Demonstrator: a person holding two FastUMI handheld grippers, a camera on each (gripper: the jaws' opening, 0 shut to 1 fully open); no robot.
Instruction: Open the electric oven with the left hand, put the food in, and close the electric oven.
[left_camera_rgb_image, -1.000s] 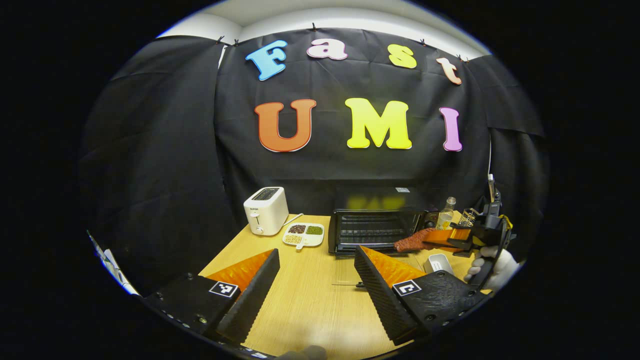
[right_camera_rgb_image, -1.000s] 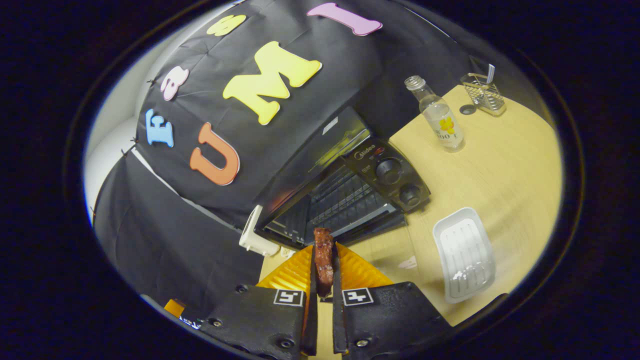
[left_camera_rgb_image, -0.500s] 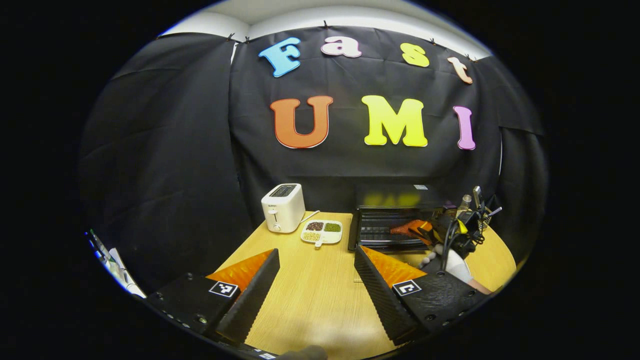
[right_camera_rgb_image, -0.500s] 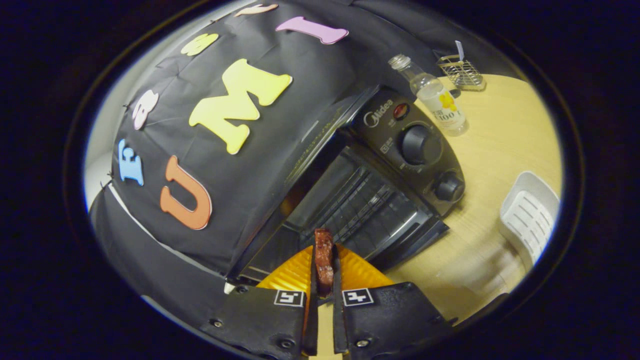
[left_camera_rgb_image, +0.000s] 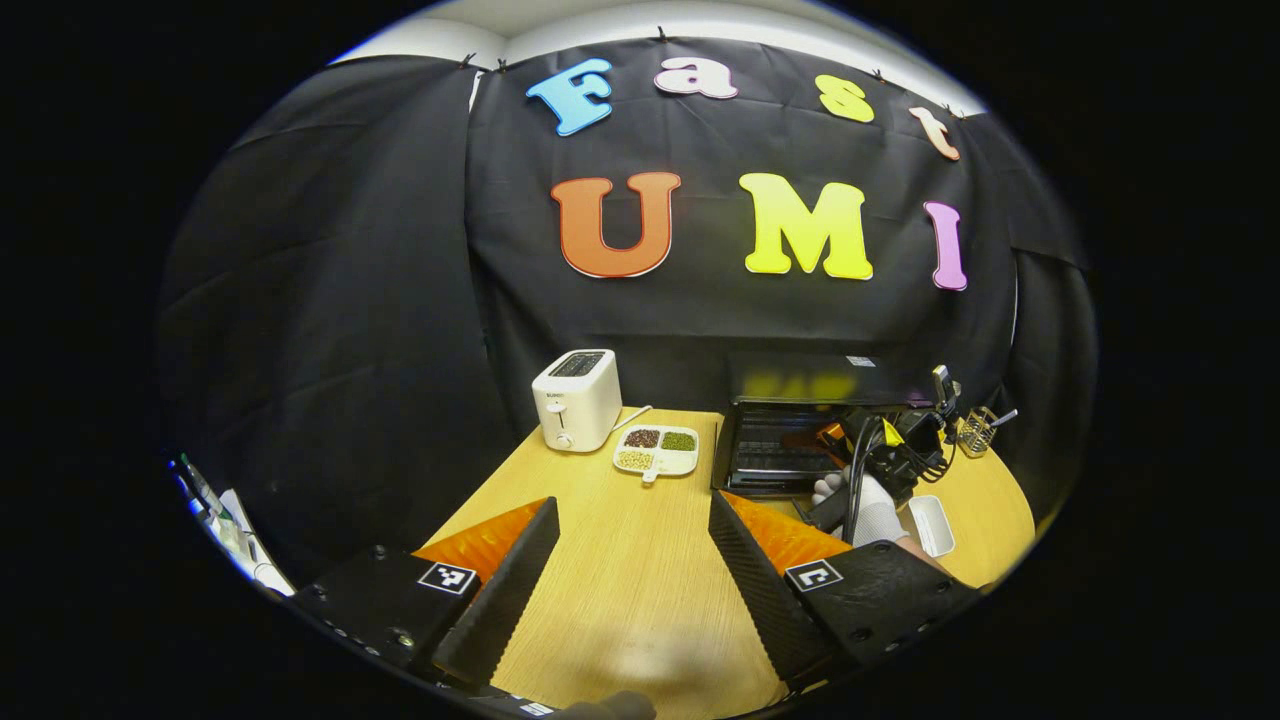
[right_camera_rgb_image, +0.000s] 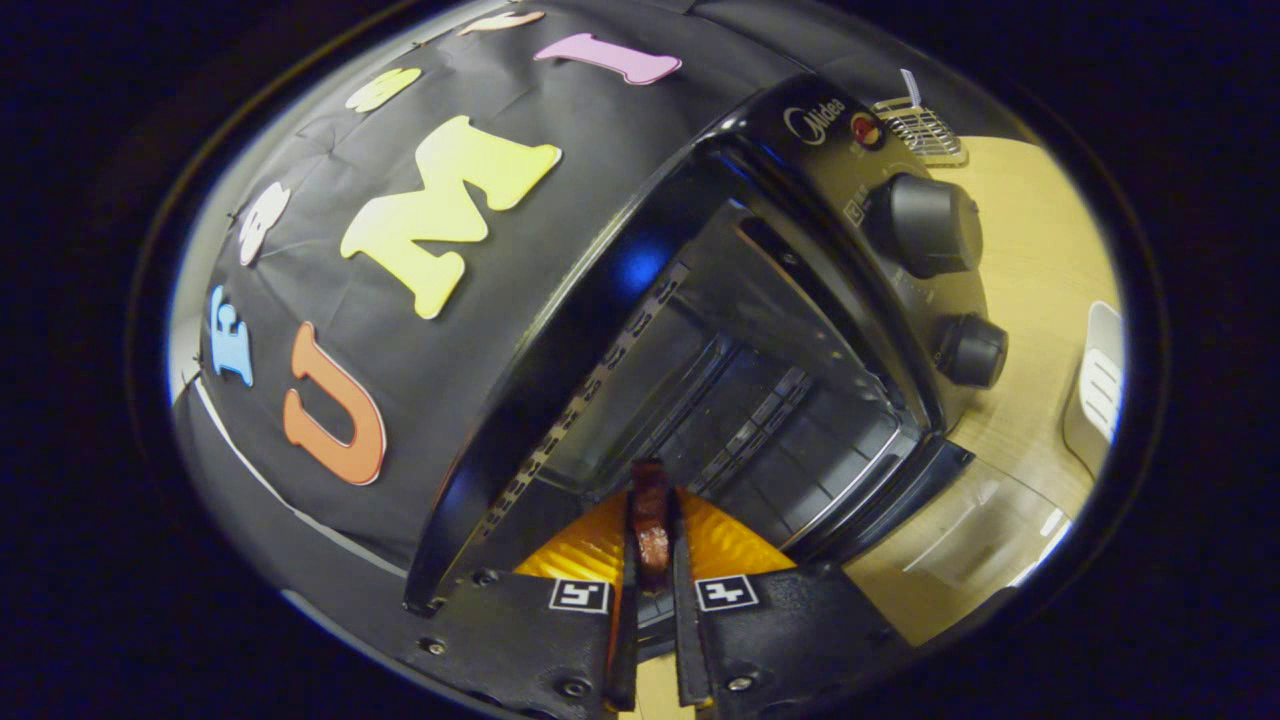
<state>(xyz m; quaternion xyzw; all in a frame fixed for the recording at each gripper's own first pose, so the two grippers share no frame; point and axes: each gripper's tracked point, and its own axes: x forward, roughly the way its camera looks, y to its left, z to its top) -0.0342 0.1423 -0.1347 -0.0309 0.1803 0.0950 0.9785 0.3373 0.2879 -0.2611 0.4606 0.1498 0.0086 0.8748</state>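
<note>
Left gripper view: left gripper (left_camera_rgb_image: 625, 560) hovering over the wooden table (left_camera_rgb_image: 640, 600), jaws wide apart, holding nothing. Black cloth wall (left_camera_rgb_image: 330, 300) behind. White toaster (left_camera_rgb_image: 576, 399) at the back, divided dish (left_camera_rgb_image: 657, 452) beside it, electric oven (left_camera_rgb_image: 790, 440) with door down, gloved hand (left_camera_rgb_image: 865, 505) at its mouth, white tray (left_camera_rgb_image: 930, 525) near.

Right gripper view: right gripper (right_camera_rgb_image: 653, 560) clamped on the food (right_camera_rgb_image: 652, 520), tip entering the oven cavity. Wire rack (right_camera_rgb_image: 918, 128) on the table behind.
</note>
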